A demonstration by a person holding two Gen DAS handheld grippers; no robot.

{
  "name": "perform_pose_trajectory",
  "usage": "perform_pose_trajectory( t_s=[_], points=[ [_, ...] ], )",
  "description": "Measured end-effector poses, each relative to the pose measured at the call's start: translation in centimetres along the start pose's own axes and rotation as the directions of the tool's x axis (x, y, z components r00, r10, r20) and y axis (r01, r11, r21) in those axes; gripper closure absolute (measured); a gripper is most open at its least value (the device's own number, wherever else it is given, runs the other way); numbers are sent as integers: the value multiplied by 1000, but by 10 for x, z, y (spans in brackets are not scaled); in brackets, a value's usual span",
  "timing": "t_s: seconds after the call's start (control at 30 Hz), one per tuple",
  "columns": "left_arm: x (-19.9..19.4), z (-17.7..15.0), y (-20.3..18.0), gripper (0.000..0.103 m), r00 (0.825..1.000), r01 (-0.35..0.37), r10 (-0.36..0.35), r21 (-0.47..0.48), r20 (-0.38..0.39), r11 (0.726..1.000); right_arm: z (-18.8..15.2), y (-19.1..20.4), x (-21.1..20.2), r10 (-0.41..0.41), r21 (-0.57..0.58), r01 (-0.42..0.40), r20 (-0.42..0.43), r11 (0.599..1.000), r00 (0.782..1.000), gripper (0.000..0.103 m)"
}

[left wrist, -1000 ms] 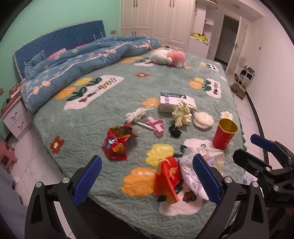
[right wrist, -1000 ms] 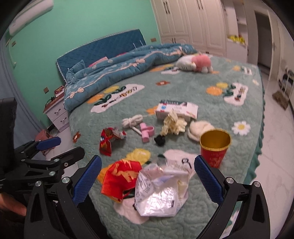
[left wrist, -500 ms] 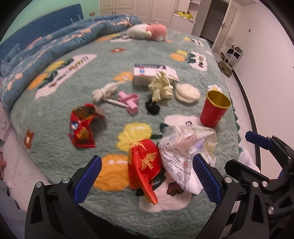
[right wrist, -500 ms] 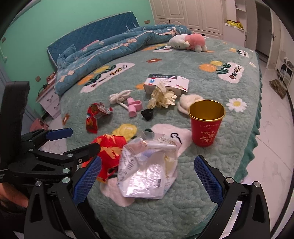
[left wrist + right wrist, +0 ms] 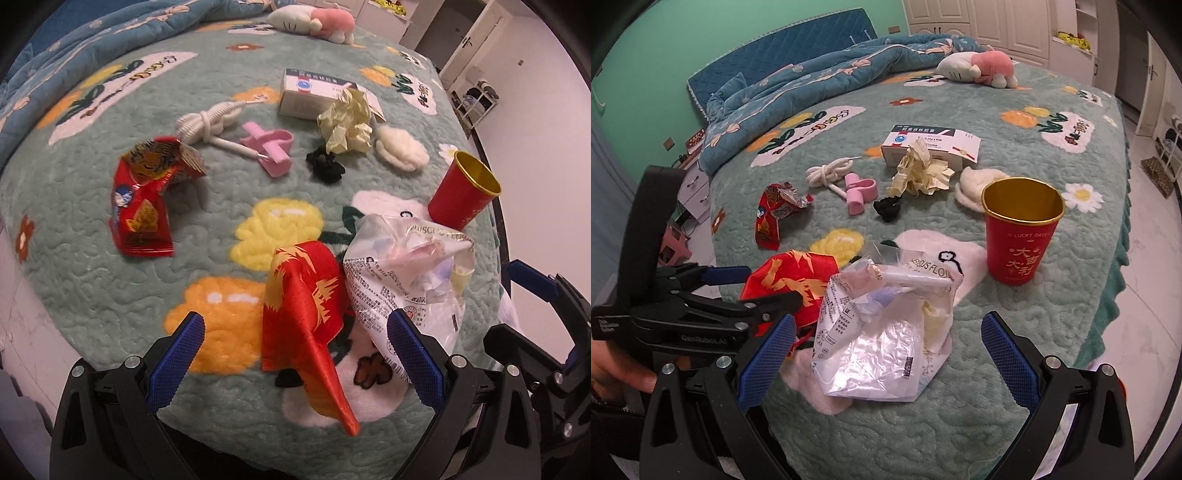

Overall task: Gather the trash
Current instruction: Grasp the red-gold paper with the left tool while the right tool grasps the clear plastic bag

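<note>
Even indoor light, soft shadows, sharp center, heavy fisheye warp w/ dark corners.

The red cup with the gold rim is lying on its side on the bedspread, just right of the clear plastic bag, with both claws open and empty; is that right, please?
Not quite: the red cup stands upright, its gold-lined mouth facing up, as the right wrist view shows plainly. The rest holds: it sits on the bedspread just right of the clear plastic bag, and the left claw and right claw are both open and empty.
</note>
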State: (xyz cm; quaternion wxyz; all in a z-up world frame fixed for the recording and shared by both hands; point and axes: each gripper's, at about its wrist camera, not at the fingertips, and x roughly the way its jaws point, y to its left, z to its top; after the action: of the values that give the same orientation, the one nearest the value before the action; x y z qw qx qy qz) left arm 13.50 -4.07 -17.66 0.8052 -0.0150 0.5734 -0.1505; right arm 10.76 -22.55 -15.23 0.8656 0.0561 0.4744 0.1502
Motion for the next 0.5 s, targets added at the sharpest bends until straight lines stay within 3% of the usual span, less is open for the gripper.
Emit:
perform_pose_trajectory(
  t_s=[0.17, 0.27, 0.33, 0.47, 0.5],
  points=[
    [10, 3, 7, 8, 1000, 6, -6, -13, -20, 1000, -1, 1, 4, -4, -14, 4, -5, 1000, 1000, 5],
    [16, 4, 14, 31, 998, 31, -33, -30, -47, 999, -1, -1, 9, -6, -10, 6, -16, 1000, 1000, 5],
    [20, 5, 17, 34, 997, 43, -45, -36, -60, 998, 0, -2, 13, 0, -2, 0, -25, 1000, 1000, 5],
    [27, 3, 18, 70, 995, 55, -57, -25, -85, 998, 2, 1, 19, 11, -10, -11, -32, 1000, 999, 5],
    [28, 3, 19, 74, 994, 61, -63, -28, -88, 998, 2, 2, 20, 10, -19, -11, -32, 1000, 999, 5]
  ],
)
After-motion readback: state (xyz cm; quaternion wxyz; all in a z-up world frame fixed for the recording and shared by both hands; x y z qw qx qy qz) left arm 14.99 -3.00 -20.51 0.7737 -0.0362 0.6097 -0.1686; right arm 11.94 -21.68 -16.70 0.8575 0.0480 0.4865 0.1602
